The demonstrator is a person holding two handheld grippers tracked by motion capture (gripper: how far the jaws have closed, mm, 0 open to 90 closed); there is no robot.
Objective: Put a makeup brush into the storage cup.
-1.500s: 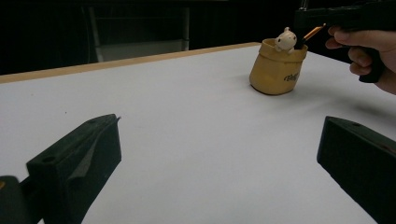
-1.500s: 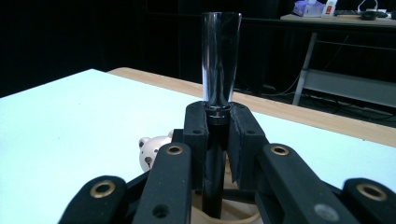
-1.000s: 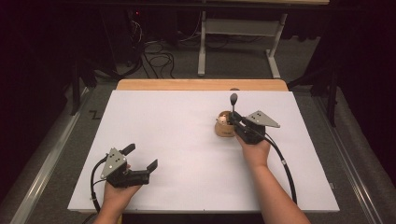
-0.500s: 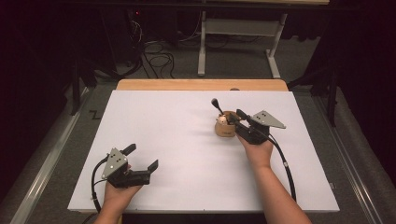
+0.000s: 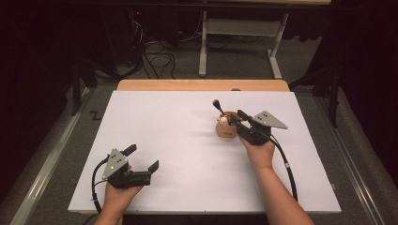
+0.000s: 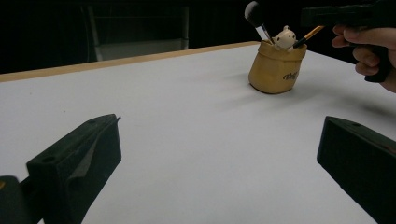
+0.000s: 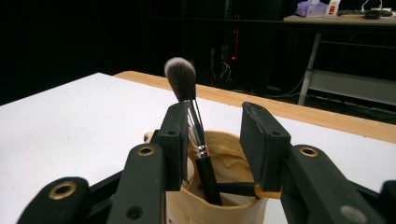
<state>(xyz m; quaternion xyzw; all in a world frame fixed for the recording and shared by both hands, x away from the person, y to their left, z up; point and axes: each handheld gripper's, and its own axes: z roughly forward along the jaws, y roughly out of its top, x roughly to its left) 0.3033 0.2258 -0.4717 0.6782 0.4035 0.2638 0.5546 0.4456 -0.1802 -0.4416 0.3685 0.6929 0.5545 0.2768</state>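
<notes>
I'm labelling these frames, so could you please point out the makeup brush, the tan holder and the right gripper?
makeup brush (image 7: 180, 77), right gripper view, on its bristles.
tan holder (image 6: 273, 70), left gripper view, on its front wall.
right gripper (image 7: 212, 140), right gripper view, between its fingertips.

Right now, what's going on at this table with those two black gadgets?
A person holds tongs in each hand at a white table. The right tongs sit at a tan sack-shaped pot holding a makeup brush; their jaws have just opened, and the brush stands between them, leaning against one jaw, no longer clamped. The left tongs rest open near the table's front edge, holding nothing.
</notes>
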